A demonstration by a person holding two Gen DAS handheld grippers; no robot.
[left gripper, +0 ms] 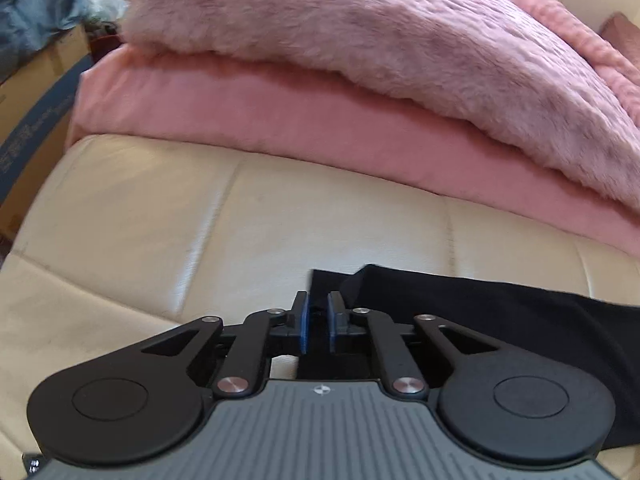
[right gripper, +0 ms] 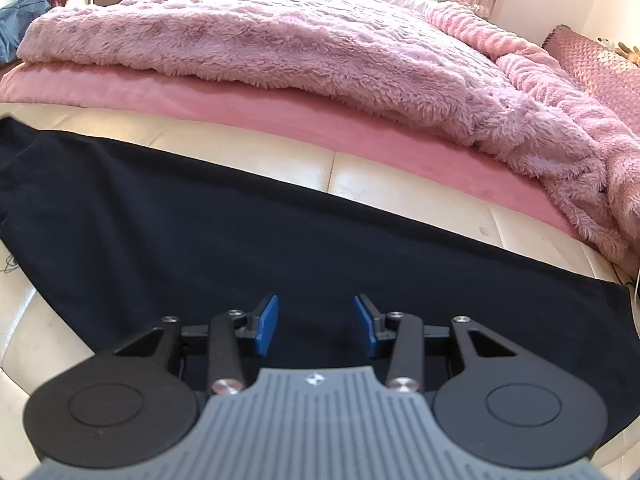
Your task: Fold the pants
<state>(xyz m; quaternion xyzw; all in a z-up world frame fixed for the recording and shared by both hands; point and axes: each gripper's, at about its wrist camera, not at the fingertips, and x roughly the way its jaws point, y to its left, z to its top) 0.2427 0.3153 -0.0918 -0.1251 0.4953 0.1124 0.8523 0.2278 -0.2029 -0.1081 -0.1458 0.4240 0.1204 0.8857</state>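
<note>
Black pants (right gripper: 200,220) lie spread flat on a cream leather surface (right gripper: 400,168), running from the left edge to the lower right. In the left wrist view a corner of the pants (left gripper: 500,312) reaches in from the right. My left gripper (left gripper: 318,300) stands at that corner with a narrow gap between its blue pads (left gripper: 304,320). Black cloth shows in the gap, and the pads do not seem to press on it. My right gripper (right gripper: 316,304) hovers open over the middle of the pants, nothing between its fingers.
A pink sheet (left gripper: 280,120) and a fluffy pink blanket (right gripper: 320,60) rise just behind the cream leather surface (left gripper: 140,208). A cardboard box (left gripper: 36,92) with a blue garment (left gripper: 32,12) on it stands at the far left. A pink cushion (right gripper: 592,60) lies far right.
</note>
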